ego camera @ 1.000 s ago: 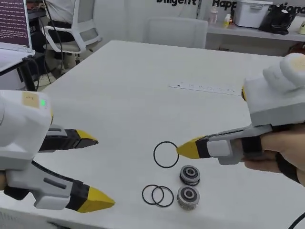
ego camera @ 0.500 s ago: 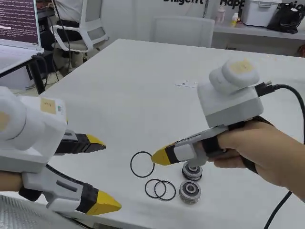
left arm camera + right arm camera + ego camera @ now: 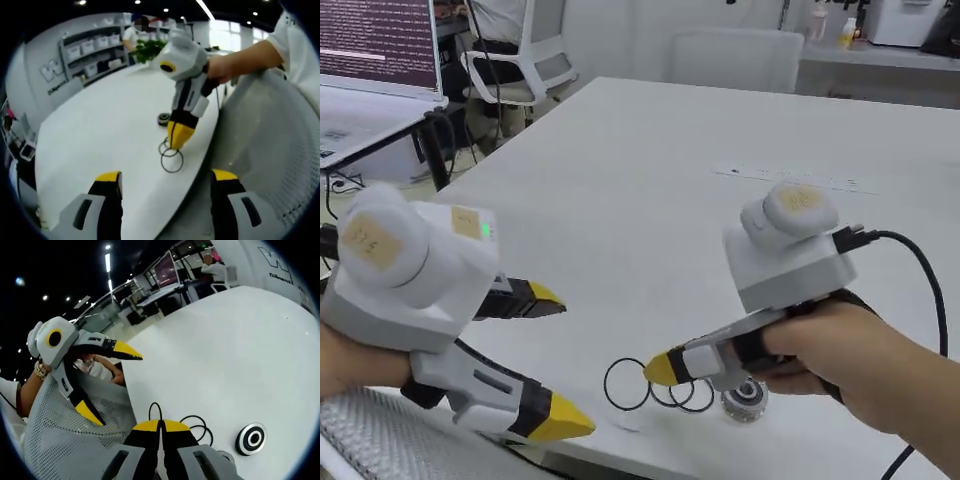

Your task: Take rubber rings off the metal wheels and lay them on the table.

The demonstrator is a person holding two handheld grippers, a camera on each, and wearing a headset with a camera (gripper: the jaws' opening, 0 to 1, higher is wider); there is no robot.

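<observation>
Rubber rings (image 3: 606,386): three, all flat on the white table (image 3: 650,180), near its front edge.

Head view. One single ring lies on the left, with an overlapping pair (image 3: 688,404) just beside it on the right, partly under the right gripper (image 3: 660,370). One metal wheel (image 3: 745,400) lies flat just right of the pair, half hidden by the gripper body. A hand (image 3: 840,355) holds the right gripper. Its tongs are pressed together with no gap, the yellow tips low over the spot where the single ring meets the pair. Cannot tell whether the tips touch rubber. The left gripper (image 3: 558,358) is off to the left of the rings, tongs wide, nothing between them. A white mesh panel (image 3: 360,430) lies below it at the table edge.

Left gripper view. The left gripper's (image 3: 166,175) tongs are wide apart and empty, one over the table, the other over the mesh panel (image 3: 270,150). Ahead, the right gripper (image 3: 179,142) points down at the rings. The single ring (image 3: 171,172) is nearest the table edge, and the pair sits at the yellow tip behind it. The wheel (image 3: 163,119) is farther back, apart from the rings.

Right gripper view. The right gripper's (image 3: 160,424) tongs are closed tip to tip. An arc of the single ring (image 3: 150,410) comes out from behind the tips. Cannot tell if it is nipped. The pair (image 3: 200,427) is just right of the tips, and the wheel (image 3: 251,439) further right, not touching them. The left gripper (image 3: 110,385) stands spread open at the left.
</observation>
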